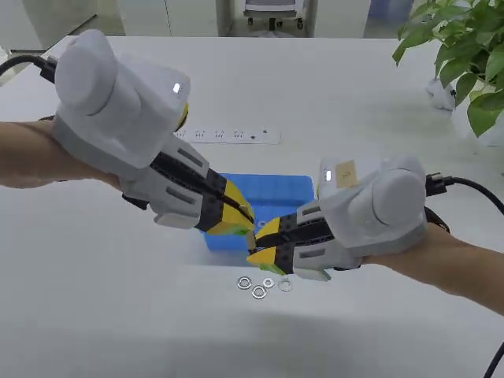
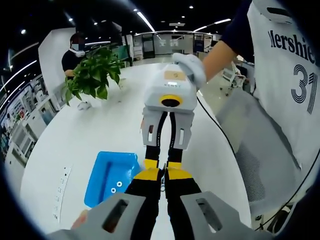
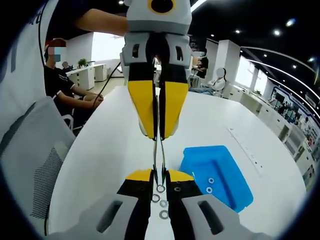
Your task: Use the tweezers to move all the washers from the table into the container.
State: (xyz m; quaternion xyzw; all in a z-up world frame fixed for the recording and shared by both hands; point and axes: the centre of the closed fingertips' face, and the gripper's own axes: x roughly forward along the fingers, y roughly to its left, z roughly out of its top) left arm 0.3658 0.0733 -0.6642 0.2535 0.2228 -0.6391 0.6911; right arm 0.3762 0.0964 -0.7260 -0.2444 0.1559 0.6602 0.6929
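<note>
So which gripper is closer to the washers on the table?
Right. The right gripper hovers just above the washers; the left gripper sits farther off, toward the blue container.

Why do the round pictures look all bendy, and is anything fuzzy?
Left gripper view: the fisheye curves the table edge, ceiling lights streak. Right gripper view: same bending, tweezers and washers sharp. Head view: straight lines, soft grey shadow near the washers.
</note>
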